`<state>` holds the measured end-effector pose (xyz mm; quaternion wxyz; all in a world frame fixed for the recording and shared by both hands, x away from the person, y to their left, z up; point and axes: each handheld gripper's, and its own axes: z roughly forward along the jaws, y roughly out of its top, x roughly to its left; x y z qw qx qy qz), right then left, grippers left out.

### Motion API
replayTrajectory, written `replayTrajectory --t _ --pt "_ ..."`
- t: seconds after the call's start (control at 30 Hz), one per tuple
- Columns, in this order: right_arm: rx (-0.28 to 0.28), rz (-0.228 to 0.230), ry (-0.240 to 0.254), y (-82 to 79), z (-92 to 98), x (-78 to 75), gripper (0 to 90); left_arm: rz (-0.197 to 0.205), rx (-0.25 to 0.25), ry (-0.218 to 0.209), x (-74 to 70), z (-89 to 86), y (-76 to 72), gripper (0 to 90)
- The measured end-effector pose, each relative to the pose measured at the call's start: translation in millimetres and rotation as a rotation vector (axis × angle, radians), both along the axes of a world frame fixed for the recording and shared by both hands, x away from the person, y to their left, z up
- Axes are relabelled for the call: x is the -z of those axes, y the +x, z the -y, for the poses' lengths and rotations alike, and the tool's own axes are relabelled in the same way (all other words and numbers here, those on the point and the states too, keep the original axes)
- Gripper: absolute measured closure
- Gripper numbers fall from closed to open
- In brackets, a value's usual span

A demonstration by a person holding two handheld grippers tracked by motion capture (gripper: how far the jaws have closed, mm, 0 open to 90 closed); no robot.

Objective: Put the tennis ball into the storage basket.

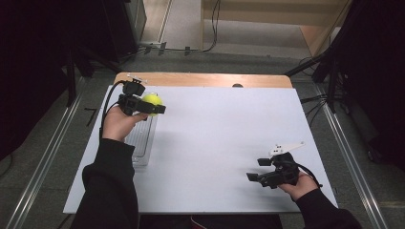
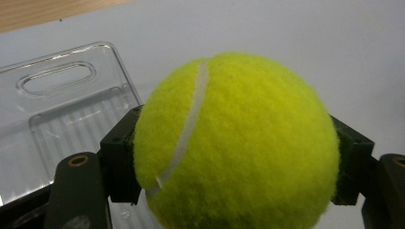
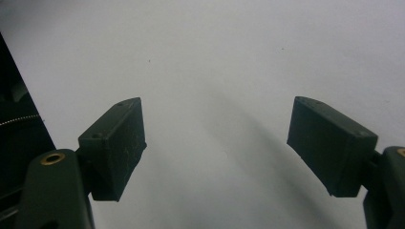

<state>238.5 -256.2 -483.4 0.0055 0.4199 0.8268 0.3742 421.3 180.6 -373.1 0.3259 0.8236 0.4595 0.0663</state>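
The right gripper point(image 1: 264, 170) rests low at five o'clock on the desk point(image 1: 224, 143), jaws wide apart, holding nothing. Far off at ten o'clock, the left gripper point(image 1: 154, 106) clamps the ball point(image 1: 153, 102) between its jaws, above the tray's point(image 1: 142, 143) far end. Open desk lies rightward; the tray sits directly beneath.

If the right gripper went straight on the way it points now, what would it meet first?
Probably just the white table sheet: the right gripper stands open with nothing between its jaws, and the high view shows bare sheet ahead of it, though depth is unclear.
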Motion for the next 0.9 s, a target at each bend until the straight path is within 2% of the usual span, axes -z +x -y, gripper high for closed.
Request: replayTrajectory --t 0.1,0.47,0.77,0.9 --pt "-0.002 0.001 -0.001 0.3 -0.1 0.1 18.5 -0.001 -0.013 -0.009 -0.7 -1.7 0.4 26.4" --pt "-0.006 0.000 -0.001 0.7 -1.0 0.3 18.5 0.025 -0.080 0.031 0.2 -11.2 1.5 26.4" --pt "-0.006 -0.002 -0.002 0.6 -1.0 0.3 18.5 0.020 -0.108 0.012 1.3 -22.4 2.6 26.4" --pt "-0.012 -0.002 -0.005 0.7 -1.5 0.8 18.5 0.025 -0.125 0.022 2.1 -27.0 3.0 26.4"
